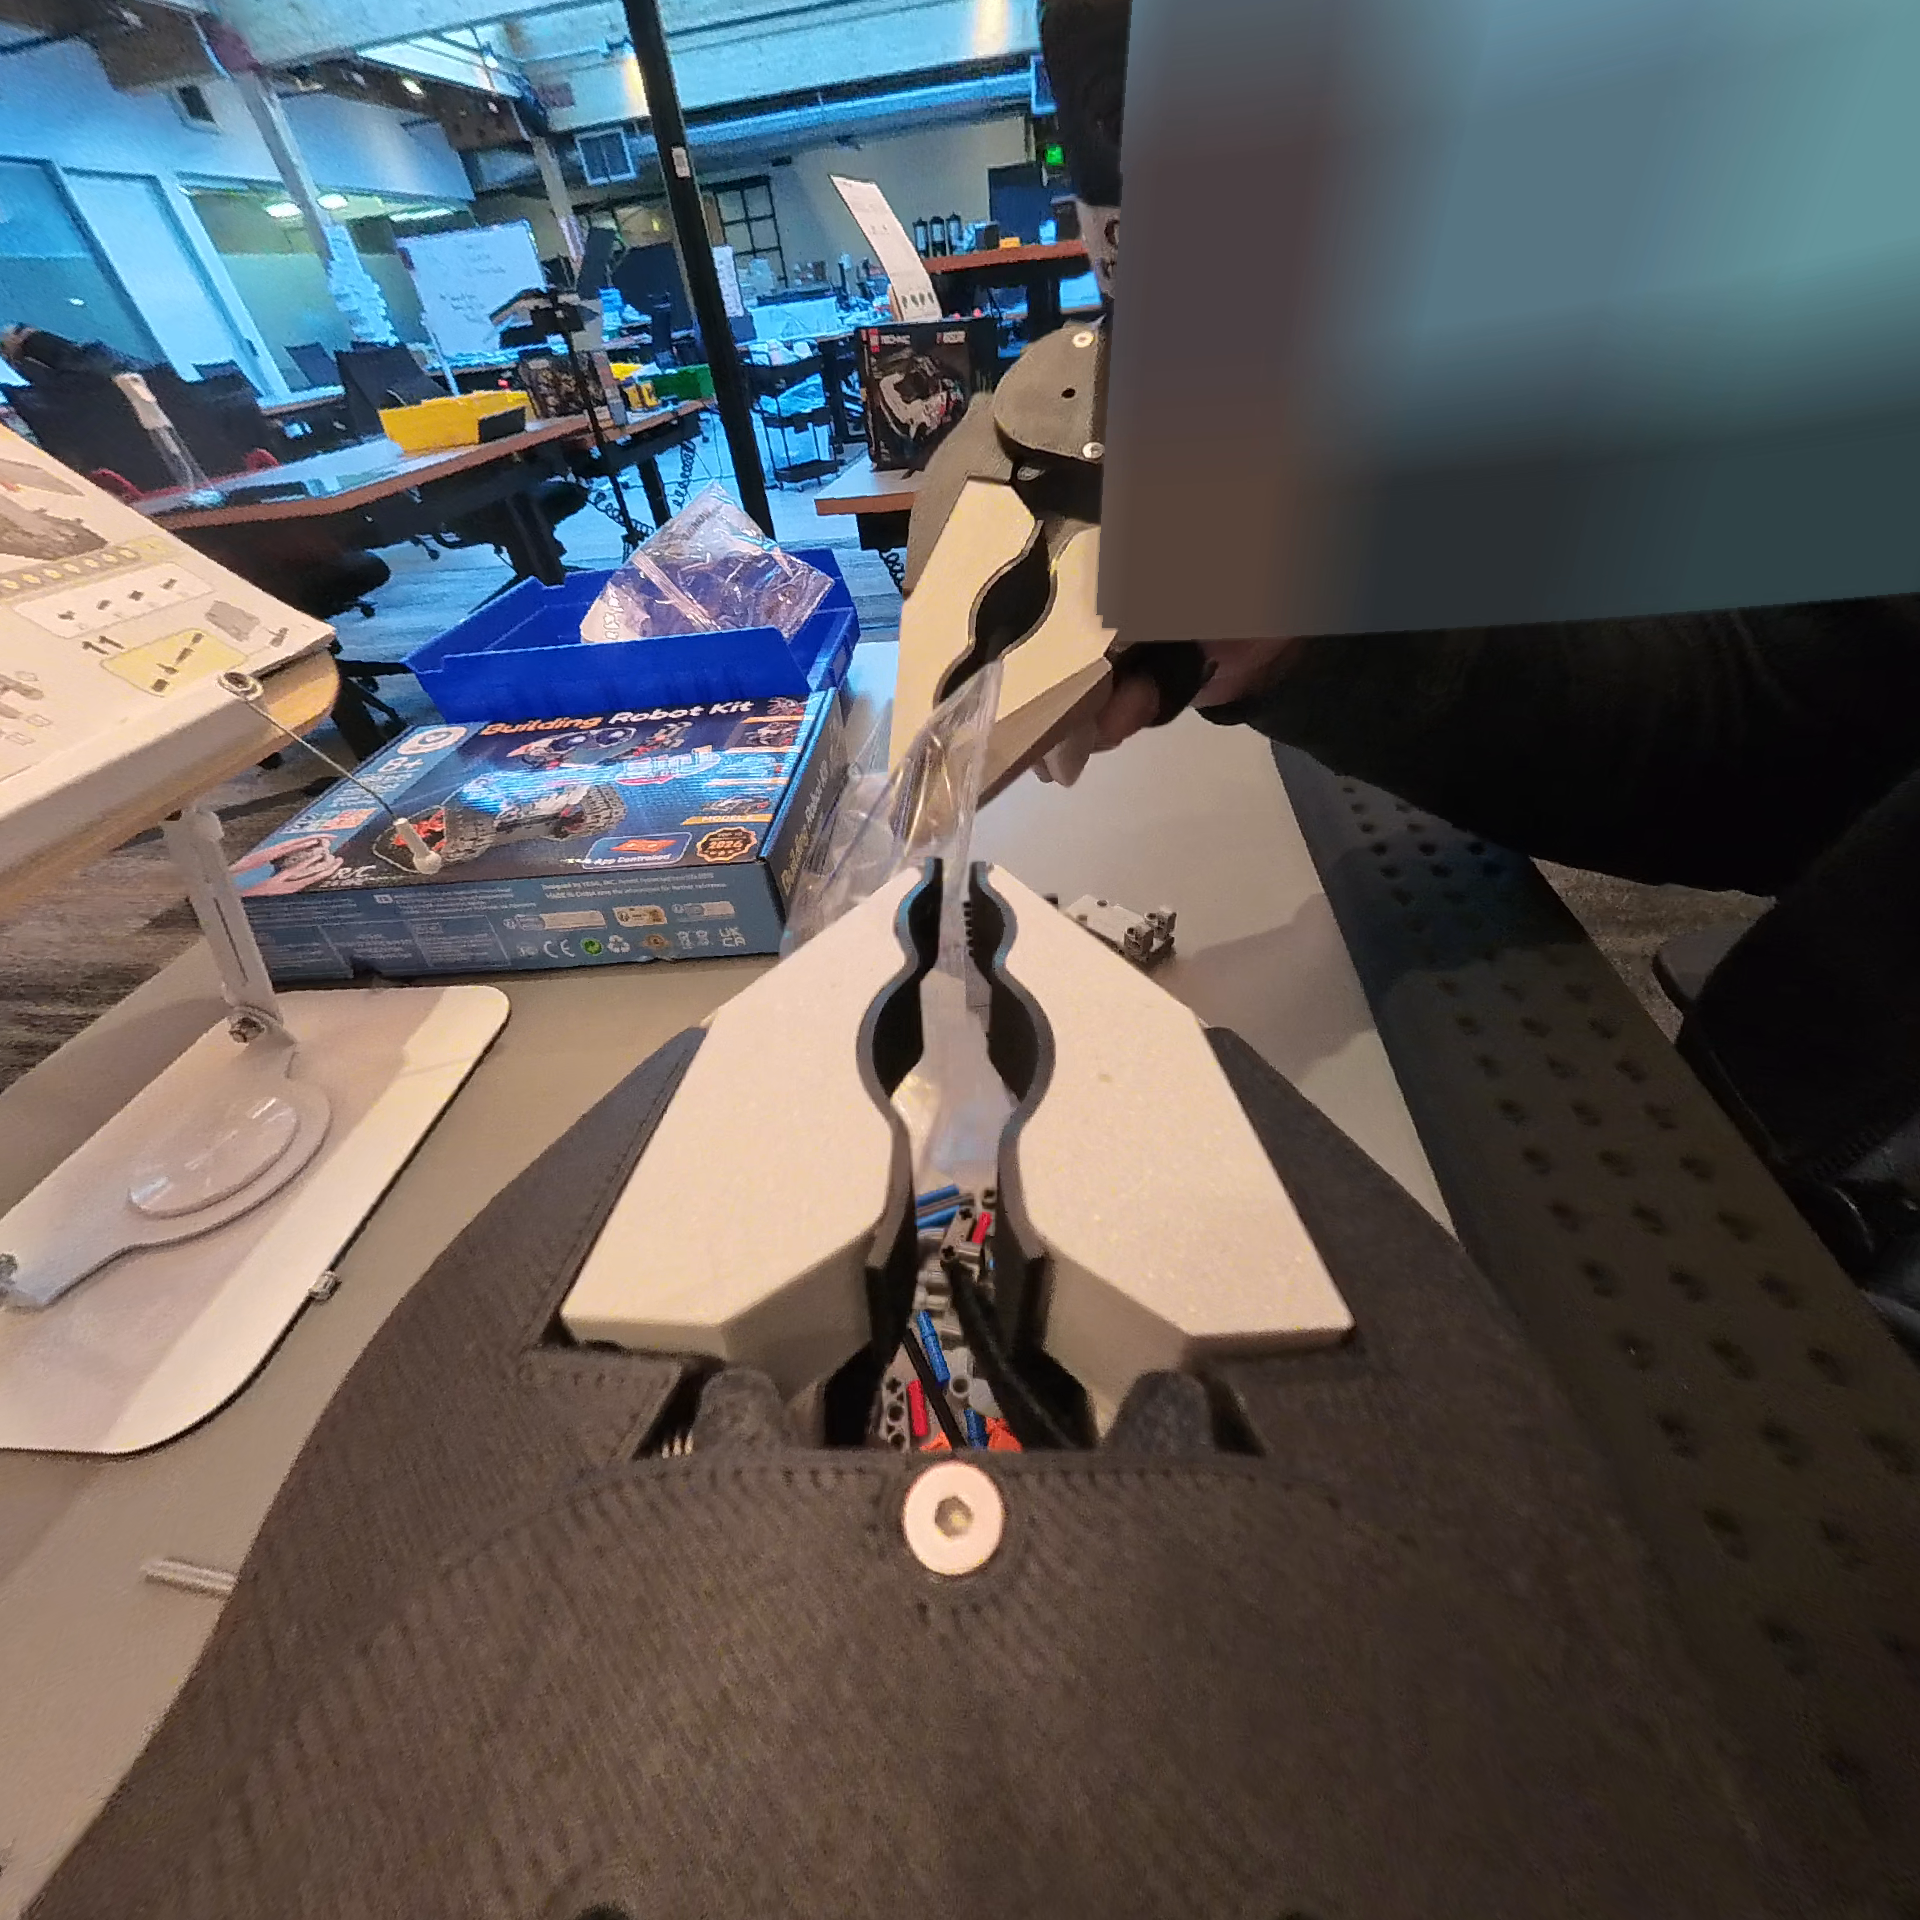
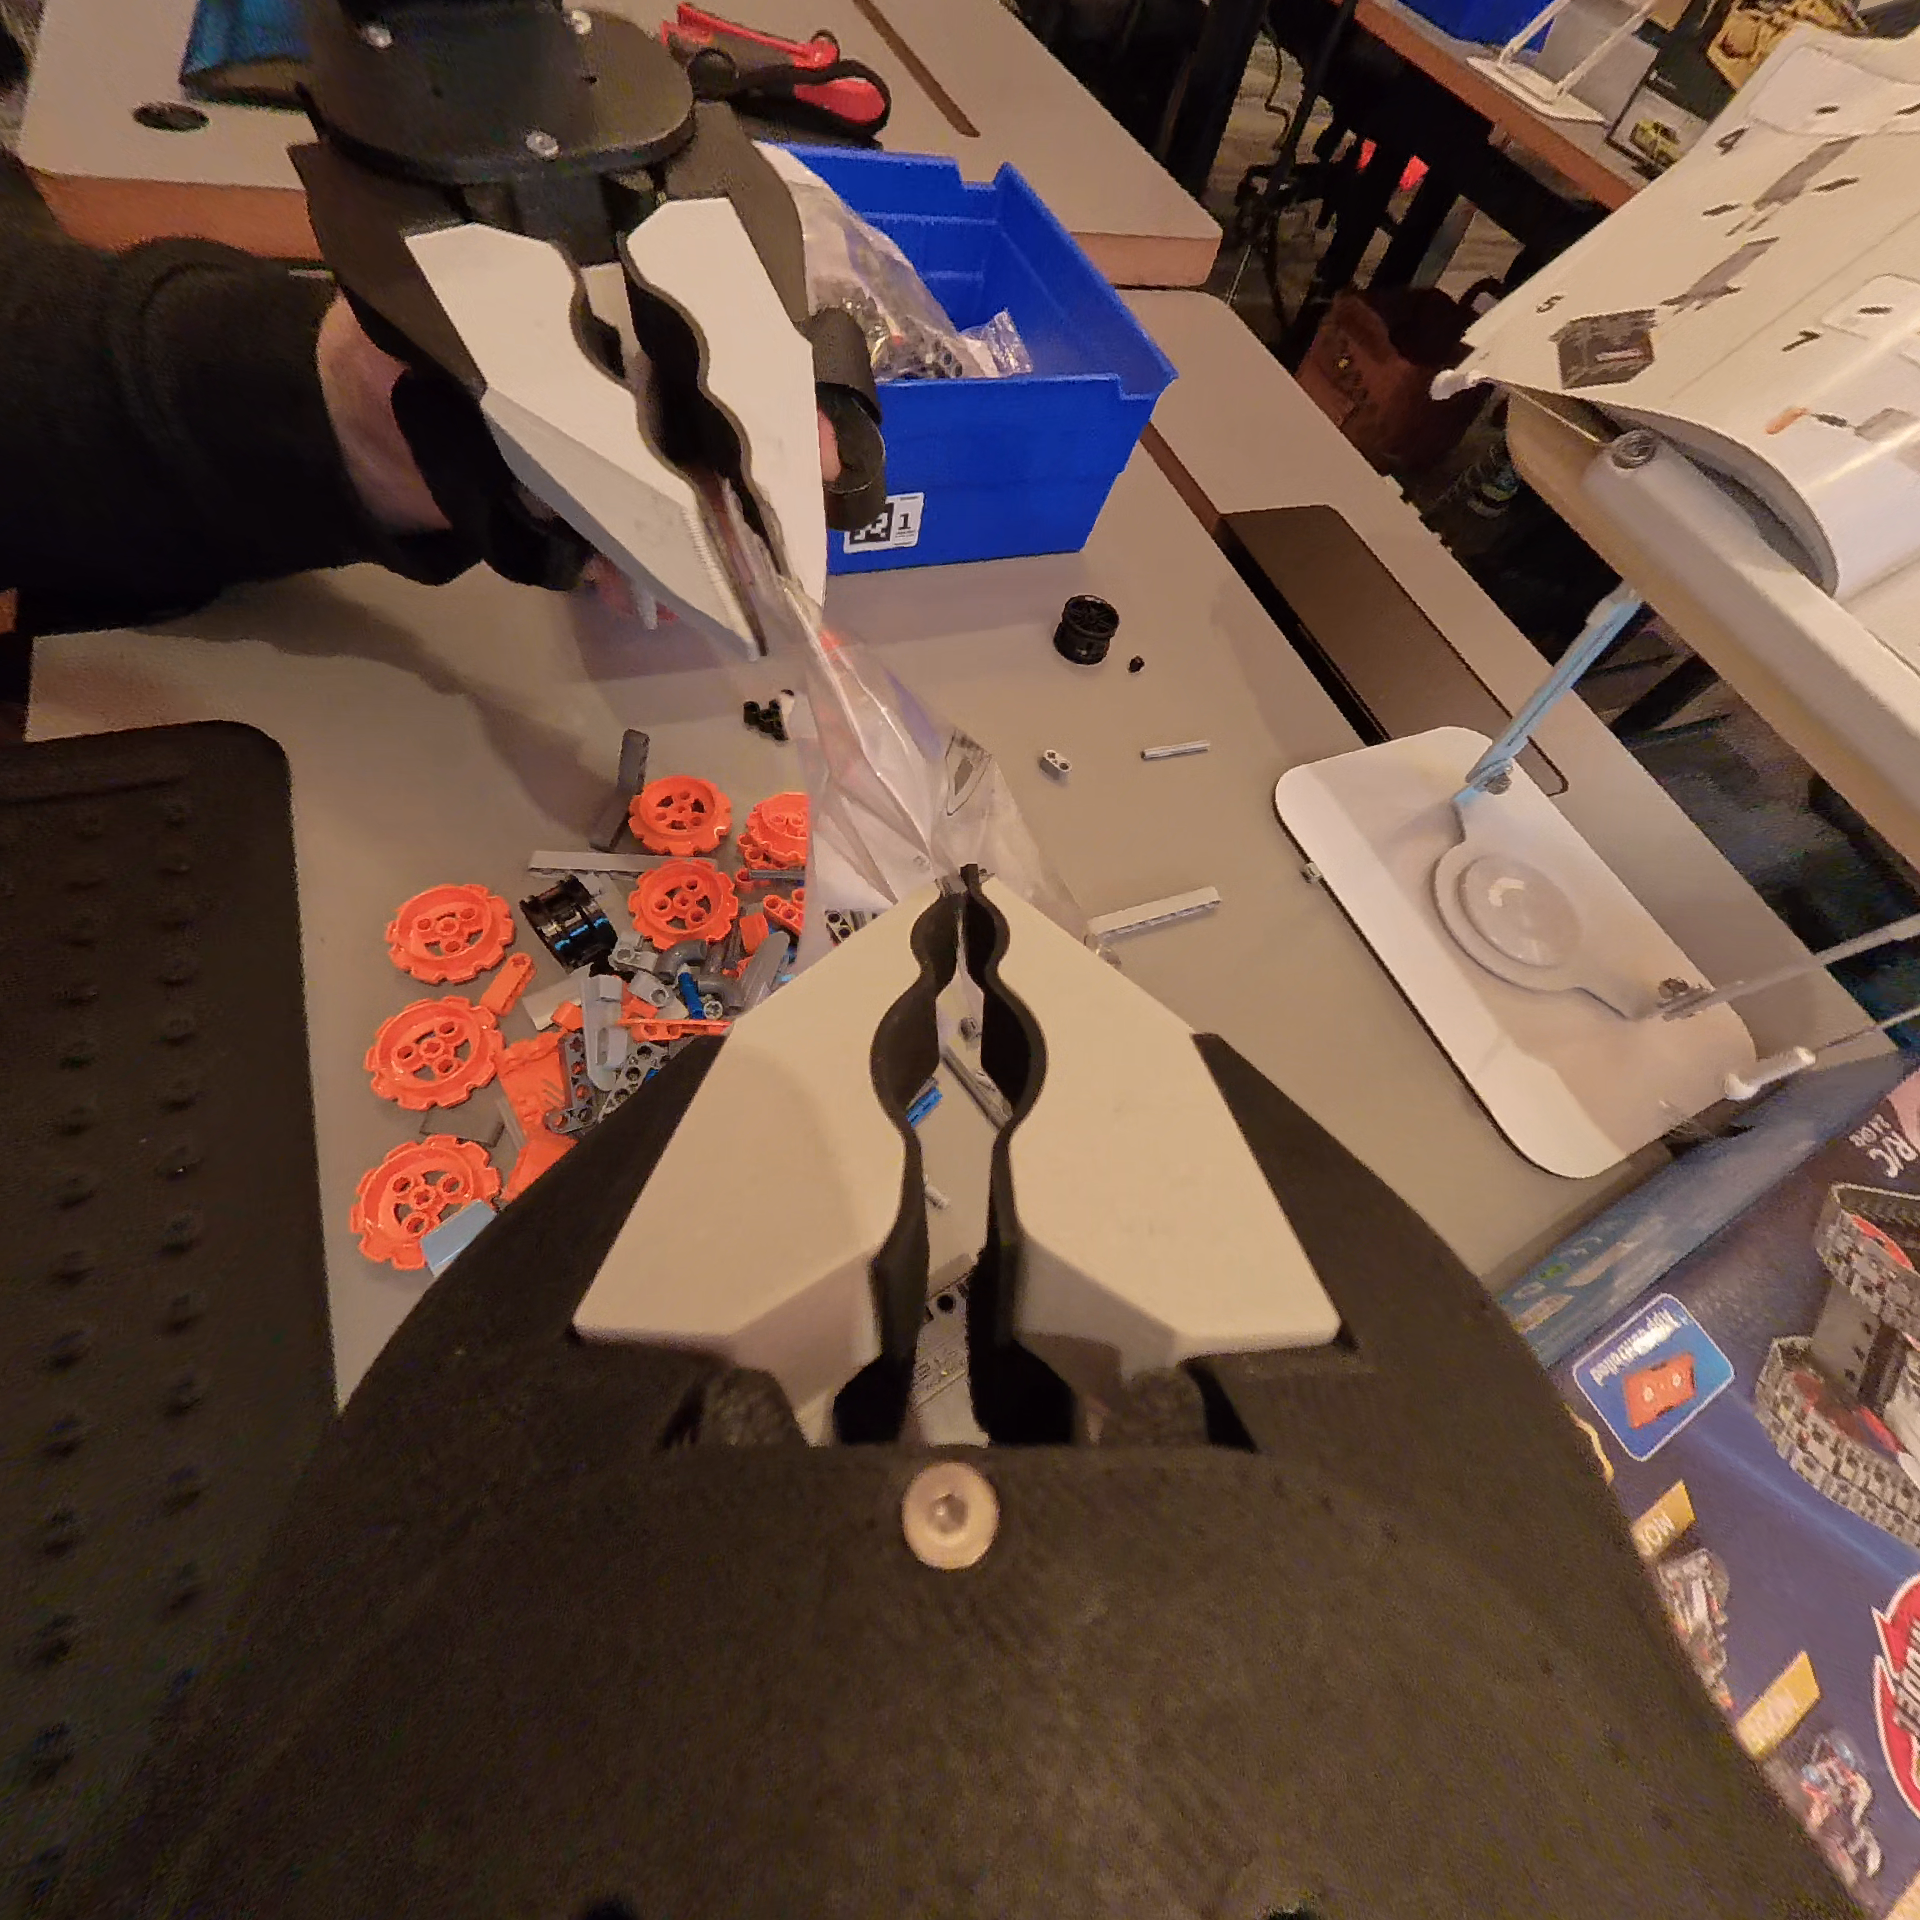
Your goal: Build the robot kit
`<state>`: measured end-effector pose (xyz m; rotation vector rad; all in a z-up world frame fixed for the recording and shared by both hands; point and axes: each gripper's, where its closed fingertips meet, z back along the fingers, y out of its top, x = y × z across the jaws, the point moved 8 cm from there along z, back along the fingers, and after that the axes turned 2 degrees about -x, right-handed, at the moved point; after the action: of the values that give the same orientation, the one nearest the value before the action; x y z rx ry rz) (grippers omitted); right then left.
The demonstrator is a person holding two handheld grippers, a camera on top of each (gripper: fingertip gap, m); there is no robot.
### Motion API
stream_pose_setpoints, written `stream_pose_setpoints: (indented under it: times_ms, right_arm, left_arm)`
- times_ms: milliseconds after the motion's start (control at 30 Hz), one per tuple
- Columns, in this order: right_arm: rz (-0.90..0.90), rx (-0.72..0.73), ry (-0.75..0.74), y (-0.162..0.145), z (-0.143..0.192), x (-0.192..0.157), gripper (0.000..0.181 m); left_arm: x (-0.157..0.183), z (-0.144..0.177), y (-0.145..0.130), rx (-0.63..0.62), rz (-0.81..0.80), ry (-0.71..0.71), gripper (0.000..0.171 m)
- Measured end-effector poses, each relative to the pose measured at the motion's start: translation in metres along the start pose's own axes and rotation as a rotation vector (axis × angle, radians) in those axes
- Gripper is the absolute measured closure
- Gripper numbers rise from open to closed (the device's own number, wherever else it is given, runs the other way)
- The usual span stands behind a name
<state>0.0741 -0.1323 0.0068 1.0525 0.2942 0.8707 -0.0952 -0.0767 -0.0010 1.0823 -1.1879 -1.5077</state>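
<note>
Pinching one clear plastic bag [image 2: 894, 769] from opposite ends, the two grippers hold it stretched in the air between them. The left gripper [image 1: 951, 883] has its jaws together on the bag's edge, and through the gap small coloured pieces show below. The right gripper [image 2: 961, 881] likewise has its jaws clamped on the bag's other end. In the right wrist view the bag runs as a taut slanted sheet from one set of tips up to the other, above the surface [image 2: 1195, 644], so it looks held up and open toward the pile rather than resting on anything.

Under and beside the bag lies a heap of building pieces: orange gear wheels [image 2: 436, 1049], grey beams, blue pins and a small black wheel [image 2: 1086, 627] lying apart. Room is tight. A black perforated mat [image 2: 135, 1039] borders the pile on one side, a white stand base [image 2: 1496, 935] carrying an open instruction booklet [image 2: 1745, 260] sits on the other, and a kit box [image 1: 520, 831] lies at the near corner. A blue bin [image 2: 997, 416] holding another bag of parts stands just behind the left gripper. The barest stretch of surface is between the pile and the stand base.
</note>
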Motion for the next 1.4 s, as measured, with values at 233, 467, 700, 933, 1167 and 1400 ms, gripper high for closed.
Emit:
stream_pose_setpoints:
  times_ms: [233, 467, 700, 933, 1167, 1400]
  right_arm:
    - [-0.154, 0.107, -0.081, -0.003, 0.046, 0.041, 0.181]
    - [-0.369, 0.237, -0.181, -0.033, 0.121, 0.110, 0.181]
    - [-0.513, 0.248, -0.591, -0.088, 0.237, 0.227, 0.181]
    - [-0.734, 0.026, -0.764, -0.189, 0.254, 0.328, 0.169]
    - [-0.287, -0.194, -0.999, -0.140, 0.231, 0.273, 0.153]
    - [-0.145, -0.108, -0.229, -0.062, 0.081, 0.086, 0.174]
  left_arm:
    - [-0.004, -0.003, -0.006, -0.019, 0.040, 0.022, 0.140]
    - [-0.006, -0.014, -0.027, -0.107, 0.035, 0.059, 0.140]
    - [-0.007, -0.027, -0.044, -0.183, 0.031, 0.070, 0.140]
    - [-0.018, -0.028, -0.052, -0.209, 0.052, 0.106, 0.140]
    - [-0.030, -0.024, -0.066, -0.381, -0.004, 0.192, 0.152]
    - [-0.022, -0.032, -0.077, -0.463, -0.005, 0.138, 0.157]
